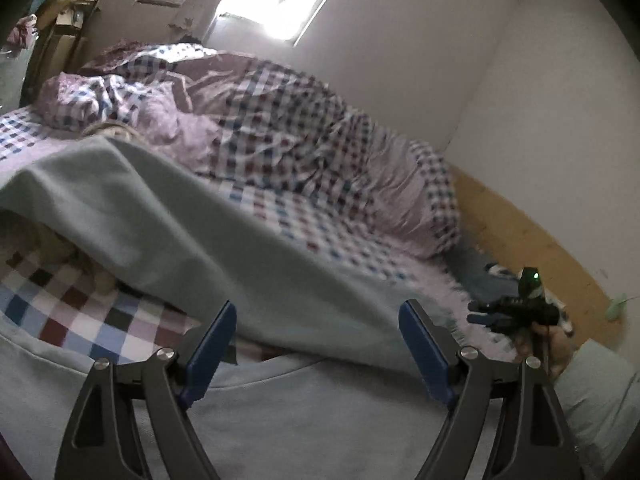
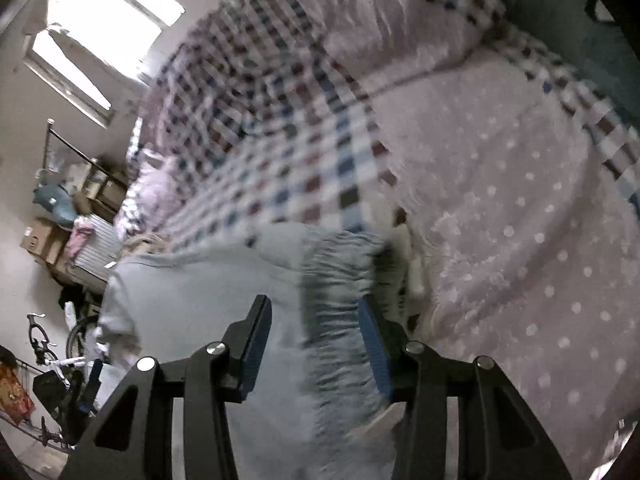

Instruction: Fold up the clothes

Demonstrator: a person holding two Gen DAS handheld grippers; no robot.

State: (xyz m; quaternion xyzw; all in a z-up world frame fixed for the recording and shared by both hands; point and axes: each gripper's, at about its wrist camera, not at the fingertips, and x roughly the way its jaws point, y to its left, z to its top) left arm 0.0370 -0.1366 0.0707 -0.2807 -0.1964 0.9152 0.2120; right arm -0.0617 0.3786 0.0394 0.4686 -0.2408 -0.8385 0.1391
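Pale green top on the bed, both tools over it

Our left tool point(image 1: 316, 344) is spread wide w/ nothing between the blue pads – the pale green garment point(image 1: 168, 220) lies under it, part of it lifted in a fold above the checked bedsheet point(image 1: 80, 316). Our right tool point(image 2: 316, 344) is partly open w/ the ribbed hem point(image 2: 336, 280) bunched between its fingers – can't tell if it's actually gripping, pic's blurry. Crumpled duvet point(image 1: 280, 120) sits behind, near the wall.
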